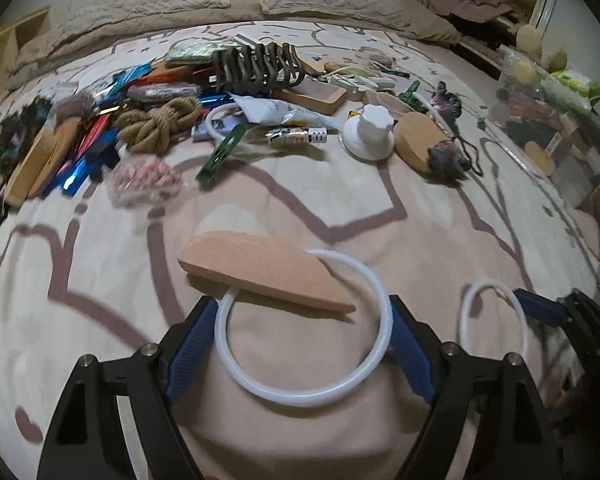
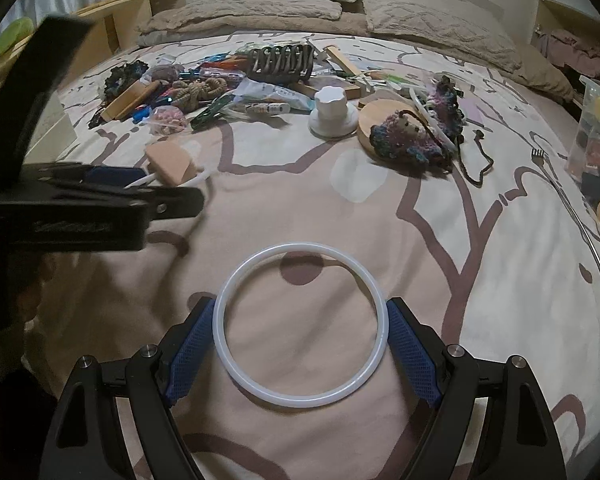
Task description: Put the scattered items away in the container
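On the near part of the bedspread (image 2: 440, 184), toward its left side, the left gripper (image 1: 302, 320) spreads its blue pads on either side of a white ring (image 1: 306, 324) whose far arc lies under a tan foam wedge (image 1: 260, 270); whether the pads press it I cannot tell. Just right of it, the right gripper (image 2: 300, 320) likewise flanks a second white ring (image 2: 300, 324) lying flat. The scattered pile sits toward the far edge, with a white knob (image 2: 332, 114) and wooden disc (image 2: 380, 120). The clear container (image 2: 598, 136) stands at the right edge.
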A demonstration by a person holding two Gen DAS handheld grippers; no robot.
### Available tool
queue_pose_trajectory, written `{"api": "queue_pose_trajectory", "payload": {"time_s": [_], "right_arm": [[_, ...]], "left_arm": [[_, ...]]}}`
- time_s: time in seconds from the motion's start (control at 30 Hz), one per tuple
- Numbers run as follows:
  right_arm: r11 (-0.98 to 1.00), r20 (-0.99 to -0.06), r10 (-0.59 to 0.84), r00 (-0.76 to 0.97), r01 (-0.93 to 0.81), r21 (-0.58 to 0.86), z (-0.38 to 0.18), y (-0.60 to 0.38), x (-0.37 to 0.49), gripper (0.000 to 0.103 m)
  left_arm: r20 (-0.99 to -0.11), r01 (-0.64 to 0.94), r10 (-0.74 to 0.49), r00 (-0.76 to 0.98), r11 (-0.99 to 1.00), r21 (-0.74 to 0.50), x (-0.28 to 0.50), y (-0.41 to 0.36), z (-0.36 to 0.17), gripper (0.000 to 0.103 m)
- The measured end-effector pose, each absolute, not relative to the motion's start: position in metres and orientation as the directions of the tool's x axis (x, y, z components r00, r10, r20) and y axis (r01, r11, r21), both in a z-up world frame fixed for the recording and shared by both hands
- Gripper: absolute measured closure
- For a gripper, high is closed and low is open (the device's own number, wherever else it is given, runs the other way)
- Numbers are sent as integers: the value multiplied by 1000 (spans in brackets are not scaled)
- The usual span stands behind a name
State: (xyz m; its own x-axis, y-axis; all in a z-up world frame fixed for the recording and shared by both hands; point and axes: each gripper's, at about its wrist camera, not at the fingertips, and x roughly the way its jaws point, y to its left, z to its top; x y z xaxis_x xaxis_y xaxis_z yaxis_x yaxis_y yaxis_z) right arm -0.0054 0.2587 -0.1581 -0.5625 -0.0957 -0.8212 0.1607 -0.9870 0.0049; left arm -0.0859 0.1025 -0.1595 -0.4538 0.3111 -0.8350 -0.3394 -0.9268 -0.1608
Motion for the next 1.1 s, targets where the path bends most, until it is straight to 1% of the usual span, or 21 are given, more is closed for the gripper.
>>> {"api": "queue_pose_trajectory", "payload": {"time_s": [0.1,0.13,0.17,0.2,0.23,0.3,0.43,0.47,0.5,0.53,0.6,0.7,0.9,0.97,1.1], "right_arm": [[-986,-818,-105,-565,165,13,-155,256,-2,18],[-986,-816,-108,-567,165,16,-153,256,-1,18],[-986,-815,-111,-569,164,20,-152,255,0,18],[-986,-813,-115,-571,164,24,-151,255,0,18],[-986,-810,-117,-574,164,26,-149,254,1,18],[-986,-806,-118,-580,162,28,-146,253,2,18],[-987,-801,-115,-587,159,26,-142,251,2,18],[-987,-800,-115,-588,159,25,-141,250,3,18],[-987,-800,-115,-590,160,24,-140,250,4,18],[-987,-799,-114,-591,161,22,-140,249,5,18],[-986,-798,-113,-593,163,18,-138,248,6,18],[-987,-797,-110,-594,160,16,-138,248,8,18],[-990,-799,-96,-594,139,16,-137,257,9,18],[-992,-798,-82,-597,127,7,-137,261,9,18],[-996,-799,-58,-599,93,2,-136,274,9,18]], "left_arm": [[-828,-331,336,-449,-923,-195,-75,92,-153,20],[-823,-327,350,-448,-921,-213,-71,87,-149,22],[-816,-325,370,-445,-915,-238,-68,83,-145,32],[-808,-325,393,-438,-908,-265,-65,79,-141,54],[-800,-322,414,-434,-901,-291,-63,75,-137,56],[-781,-323,432,-450,-895,-309,-58,69,-128,56],[-772,-327,402,-492,-907,-264,-53,65,-118,56],[-774,-328,401,-490,-908,-262,-53,64,-119,55],[-779,-326,400,-483,-908,-264,-53,63,-121,46],[-783,-317,401,-475,-909,-272,-53,62,-123,25],[-782,-302,416,-463,-904,-302,-52,59,-126,4],[-772,-320,468,-429,-879,-355,-51,61,-129,3],[-796,-308,438,-417,-892,-329,-63,76,-137,3],[-805,-308,421,-418,-899,-311,-67,87,-141,3],[-826,-339,355,-438,-916,-214,-67,114,-153,3]]}}
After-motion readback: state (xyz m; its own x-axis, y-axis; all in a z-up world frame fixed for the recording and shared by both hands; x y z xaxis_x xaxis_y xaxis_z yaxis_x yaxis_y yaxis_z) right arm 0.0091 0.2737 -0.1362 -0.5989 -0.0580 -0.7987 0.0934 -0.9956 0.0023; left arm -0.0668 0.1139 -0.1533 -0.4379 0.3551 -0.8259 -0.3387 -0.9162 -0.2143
